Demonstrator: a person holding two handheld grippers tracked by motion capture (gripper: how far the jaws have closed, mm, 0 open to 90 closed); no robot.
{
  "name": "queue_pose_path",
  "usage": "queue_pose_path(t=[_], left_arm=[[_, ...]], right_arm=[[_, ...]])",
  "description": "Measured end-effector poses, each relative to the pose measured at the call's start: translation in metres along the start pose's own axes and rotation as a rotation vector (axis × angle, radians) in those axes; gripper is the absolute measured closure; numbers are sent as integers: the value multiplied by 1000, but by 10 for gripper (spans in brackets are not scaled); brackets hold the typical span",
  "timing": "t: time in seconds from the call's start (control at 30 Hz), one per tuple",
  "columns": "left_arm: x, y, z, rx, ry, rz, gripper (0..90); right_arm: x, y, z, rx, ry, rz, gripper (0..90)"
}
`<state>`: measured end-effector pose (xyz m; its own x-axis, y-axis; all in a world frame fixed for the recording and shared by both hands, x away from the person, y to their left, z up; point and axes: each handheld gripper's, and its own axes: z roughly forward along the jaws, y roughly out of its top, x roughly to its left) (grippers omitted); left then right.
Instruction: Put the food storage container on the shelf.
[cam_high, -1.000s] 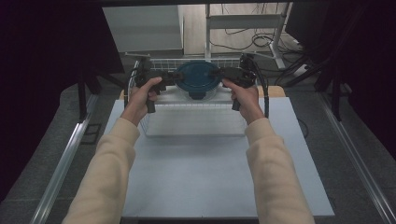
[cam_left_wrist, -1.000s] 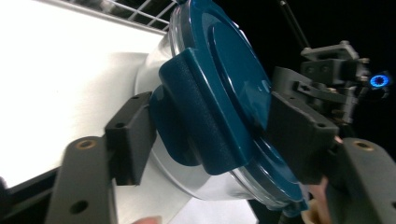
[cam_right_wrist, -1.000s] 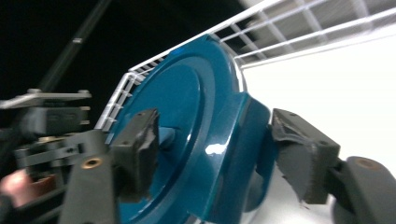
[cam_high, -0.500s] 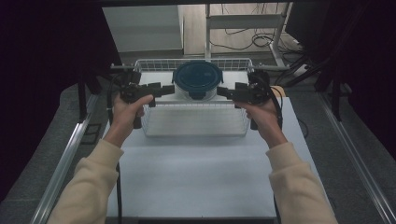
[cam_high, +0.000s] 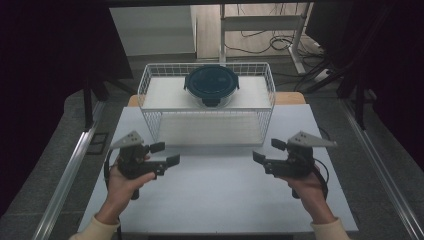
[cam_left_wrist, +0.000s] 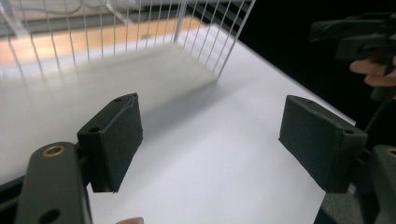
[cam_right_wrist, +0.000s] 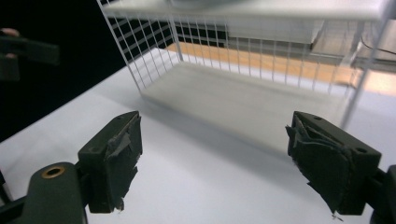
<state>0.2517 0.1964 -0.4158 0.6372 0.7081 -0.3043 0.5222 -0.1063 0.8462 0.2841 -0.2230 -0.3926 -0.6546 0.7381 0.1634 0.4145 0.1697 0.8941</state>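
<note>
Overhead, a person at a white table holds a two-jaw gripper in each hand. The left gripper sits at about eight o'clock on the tabletop and the right gripper at about four o'clock, well apart, each pointing inward toward the other. Both have just been opening, and both now stand released with nothing between the jaws. At twelve o'clock stands a white wire rack. On its top shelf rests a round glass container with a dark blue clip lid, near the middle of the shelf and well apart from both grippers. No brand, label or writing can be read on the lid, the rack or the tools.

Along the left gripper, the two black jaws stand wide with bare white tabletop between them. The rack's lower corner rises at about eleven o'clock, blurred. The other hand and its gripper show at two o'clock against a dark background.

Along the right gripper, the jaws are likewise spread and grasp nothing; their pads look frayed at the edges. The wire rack stands at twelve o'clock, its lower shelf level with the table. A dark part of the other gripper shows at ten o'clock. No lettering is legible in either gripper view.
</note>
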Motion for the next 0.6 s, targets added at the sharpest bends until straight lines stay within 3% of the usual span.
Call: queue_pose_path(t=[0.13,0.23,0.33,0.5,0.6], left_arm=[[5,-40,5,64,51,-9,207],[10,-59,9,100,83,-16,208],[13,-66,11,117,99,-17,206],[13,-66,10,103,94,-5,204],[17,-70,11,110,103,-9,199]], right_arm=[[-3,-40,-5,40,-13,5,173],[-7,-65,-6,87,-41,-7,173],[-9,-78,-4,121,-76,-27,173],[-7,-78,-1,115,-44,-32,173],[-6,-82,2,126,-50,-48,164]])
